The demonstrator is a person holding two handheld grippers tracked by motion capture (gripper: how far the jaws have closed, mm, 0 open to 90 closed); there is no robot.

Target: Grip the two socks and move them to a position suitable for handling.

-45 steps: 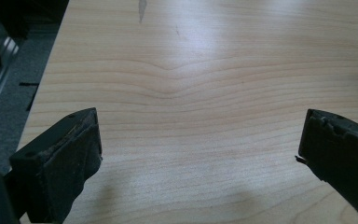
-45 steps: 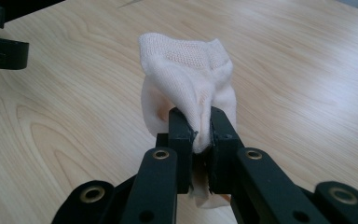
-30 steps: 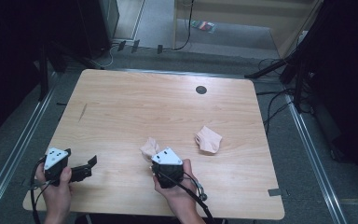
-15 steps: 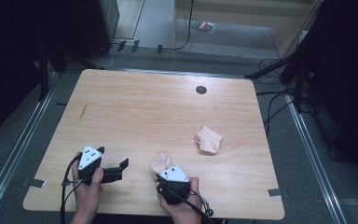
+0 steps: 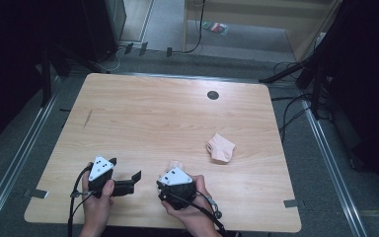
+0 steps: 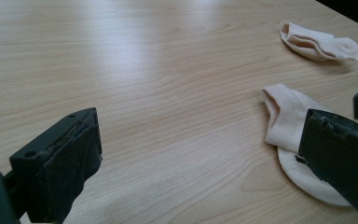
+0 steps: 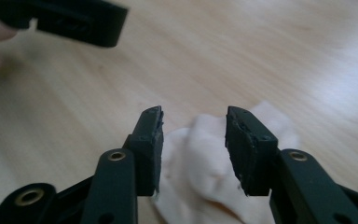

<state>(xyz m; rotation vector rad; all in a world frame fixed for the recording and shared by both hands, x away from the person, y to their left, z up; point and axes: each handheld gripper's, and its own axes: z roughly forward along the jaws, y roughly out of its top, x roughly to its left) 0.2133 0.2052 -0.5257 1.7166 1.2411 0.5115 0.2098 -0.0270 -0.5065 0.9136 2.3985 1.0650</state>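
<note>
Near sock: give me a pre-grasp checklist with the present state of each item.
1. Right hand-held gripper lined up over the near sock: ok, cloth lies between its jaws.
2. Right jaws gripping: not ok, a gap shows at each pad; they have just been opening and closing.
3. Left hand-held gripper open: ok, jaws wide apart with bare table between them.
4. Left hand-held gripper reaches the near sock: cannot tell; one jaw overlaps its cuff in the left gripper view.
5. Far sock out of the way: ok, it lies apart.
</note>
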